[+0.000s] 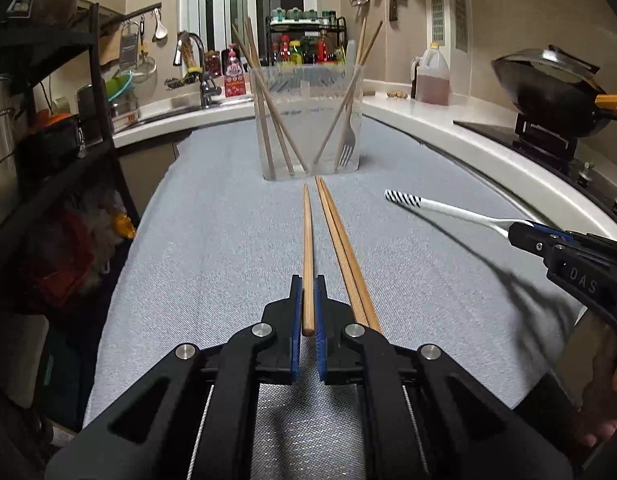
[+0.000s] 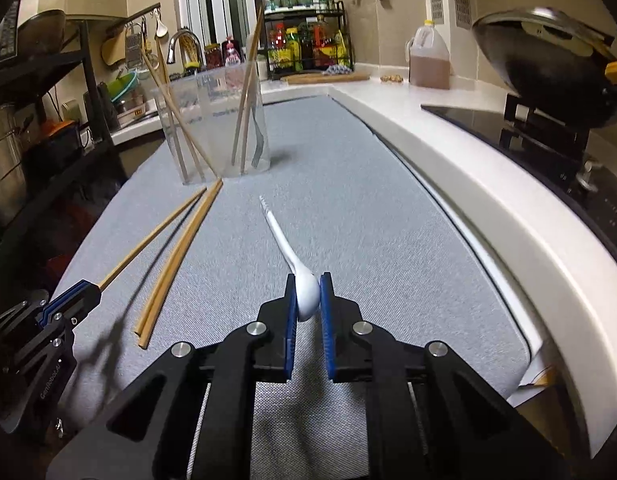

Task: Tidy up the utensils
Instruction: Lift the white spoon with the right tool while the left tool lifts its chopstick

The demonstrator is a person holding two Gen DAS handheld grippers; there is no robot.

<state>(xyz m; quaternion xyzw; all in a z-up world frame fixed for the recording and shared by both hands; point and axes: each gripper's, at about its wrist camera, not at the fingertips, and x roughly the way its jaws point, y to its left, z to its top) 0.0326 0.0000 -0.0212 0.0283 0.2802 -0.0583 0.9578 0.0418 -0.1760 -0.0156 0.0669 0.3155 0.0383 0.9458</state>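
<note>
Nearest the lens, the left gripper (image 1: 308,304) is a black, angular linkage with round steel pins and ribbed blue pads, its jaws closed on the thick end of 1 chopstick (image 1: 307,248). That stick is pale bamboo, smooth and round, tapering to a fine tip; its long axis runs straight away from the camera toward the clear container (image 1: 308,120). Just to its right, 2 darker chopsticks (image 1: 340,248) lie side by side on the grey woven cloth (image 1: 212,240), parallel and touching along their length, their tips almost at the container's base. The right gripper (image 2: 308,296), of the same black and blue build, is clamped across the bowl of a white spoon (image 2: 306,294). The spoon is glossy and slender, with a black-and-white striped handle end (image 1: 402,198), and its handle points forward toward the container, raised off the cloth, where it casts a shadow. The container is a translucent, square-sided plastic tub standing upright at the far end of the cloth; 5 chopsticks lean against its walls and a metal fork (image 1: 346,136) stands tines-down in its right corner.
</note>
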